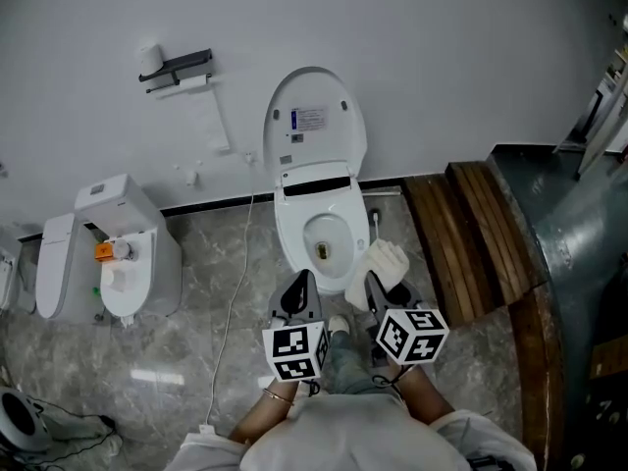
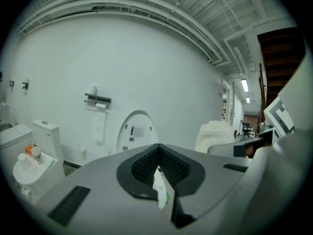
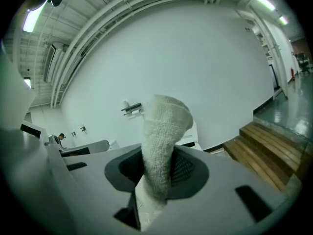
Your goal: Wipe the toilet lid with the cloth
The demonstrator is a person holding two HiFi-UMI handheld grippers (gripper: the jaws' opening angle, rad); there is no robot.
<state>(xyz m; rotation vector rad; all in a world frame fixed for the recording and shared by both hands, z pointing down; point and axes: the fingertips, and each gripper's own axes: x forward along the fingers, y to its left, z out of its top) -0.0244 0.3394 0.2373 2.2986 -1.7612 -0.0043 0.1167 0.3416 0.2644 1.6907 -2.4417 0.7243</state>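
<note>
A white toilet stands against the wall with its lid (image 1: 314,124) raised upright and the bowl (image 1: 324,235) uncovered. In the head view my left gripper (image 1: 299,285) hovers just in front of the bowl's near rim, jaws shut with nothing in them. My right gripper (image 1: 377,287) is beside it, shut on a white terry cloth (image 1: 379,262) that sticks up past the fingertips near the bowl's right edge. The left gripper view shows the lid (image 2: 135,131) ahead and the cloth (image 2: 213,136) to the right. In the right gripper view the cloth (image 3: 164,141) fills the jaw gap.
A second white toilet (image 1: 120,255) with an orange item on it stands at the left. A toilet-paper holder (image 1: 178,70) hangs on the wall. Wooden steps (image 1: 473,232) and a metal platform (image 1: 579,243) lie to the right. A thin white cable (image 1: 232,297) runs over the marble floor.
</note>
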